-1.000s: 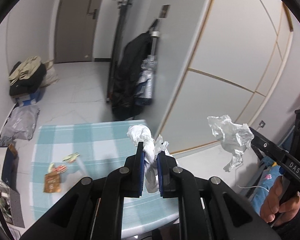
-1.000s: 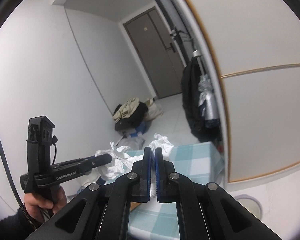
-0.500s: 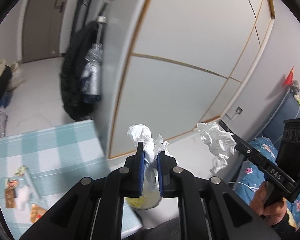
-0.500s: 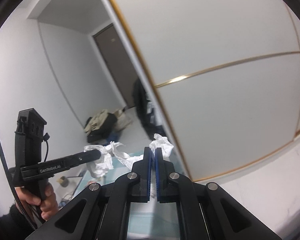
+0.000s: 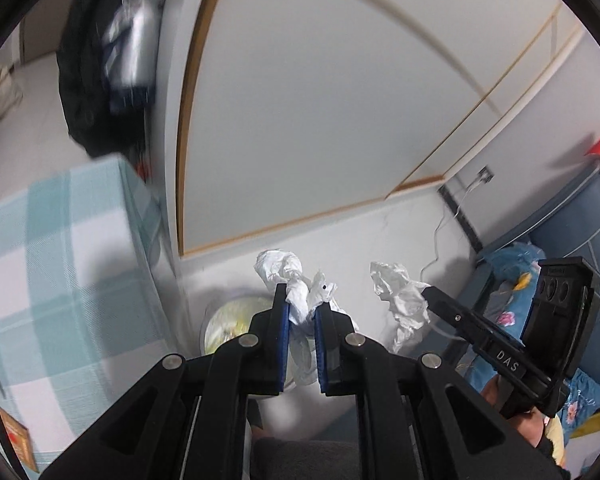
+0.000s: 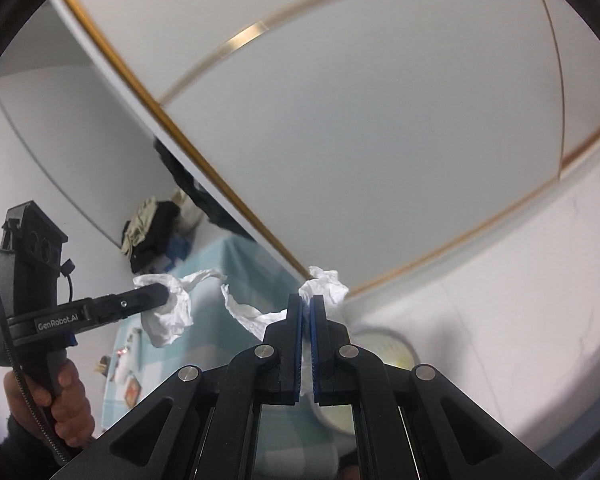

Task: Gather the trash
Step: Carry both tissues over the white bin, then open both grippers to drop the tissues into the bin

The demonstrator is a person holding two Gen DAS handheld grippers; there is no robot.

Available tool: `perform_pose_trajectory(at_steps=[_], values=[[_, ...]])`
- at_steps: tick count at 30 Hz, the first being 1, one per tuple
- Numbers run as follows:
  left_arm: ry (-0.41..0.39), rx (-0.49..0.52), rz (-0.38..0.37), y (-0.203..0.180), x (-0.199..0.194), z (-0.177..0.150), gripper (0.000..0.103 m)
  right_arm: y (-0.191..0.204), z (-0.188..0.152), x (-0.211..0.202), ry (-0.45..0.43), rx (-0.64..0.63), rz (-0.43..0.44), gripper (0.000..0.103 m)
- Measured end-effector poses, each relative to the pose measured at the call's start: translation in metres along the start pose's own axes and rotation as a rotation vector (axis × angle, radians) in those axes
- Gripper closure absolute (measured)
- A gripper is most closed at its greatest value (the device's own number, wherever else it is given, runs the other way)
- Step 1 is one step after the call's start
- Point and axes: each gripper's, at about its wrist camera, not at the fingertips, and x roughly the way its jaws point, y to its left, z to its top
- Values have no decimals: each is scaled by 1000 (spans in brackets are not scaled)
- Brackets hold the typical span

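— Both hands swung away from the desk (image 5: 60, 248) and dipped down. See the bin (image 5: 230, 322) on the floor now?

— Yes, beside the checked cloth, below the white wall panels. What do the jaws hold?

— Left gripper (image 5: 301, 322) pinches a white tissue (image 5: 288, 276). Right gripper (image 6: 307, 320) is pressed tight on another wad (image 6: 325, 285). Both hang above the bin.

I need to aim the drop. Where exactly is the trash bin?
Find the checked table beside the white sliding panels. On the floor at its corner stands the trash bin, under the left gripper: round, pale-rimmed, yellowish inside, unlike the tissues.
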Motion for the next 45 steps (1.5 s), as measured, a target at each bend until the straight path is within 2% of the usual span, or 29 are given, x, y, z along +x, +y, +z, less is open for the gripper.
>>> perform_pose_trajectory(at_steps=[7,16,22,23,26,29,32,35,38,45], values=[[143,-35,20,15,53,-10,96,-45,-18,64,137,94,6,100],[248,-74,38,24,86,-12,96,-68,-42,141,279,162,8,97],[290,-69,50,19,101,-10,96,-79,-62,150,340,159,6,94],[297,-69,50,19,103,-10,96,-79,-62,150,342,159,7,90],[316,-75,49,21,110,-11,96,-82,-62,146,326,157,-6,61],[331,-71,51,20,114,-13,96,-86,-61,132,295,153,-26,56],[348,-58,53,15,120,-16,96,-94,-60,119,266,175,-53,46],[377,-61,39,12,126,-19,96,-98,-57,106,235,182,-71,43],[403,-54,39,9,133,-23,96,-101,-53,92,191,183,-84,33],[456,-71,55,11,141,-27,95,-99,-46,76,140,177,-107,27]])
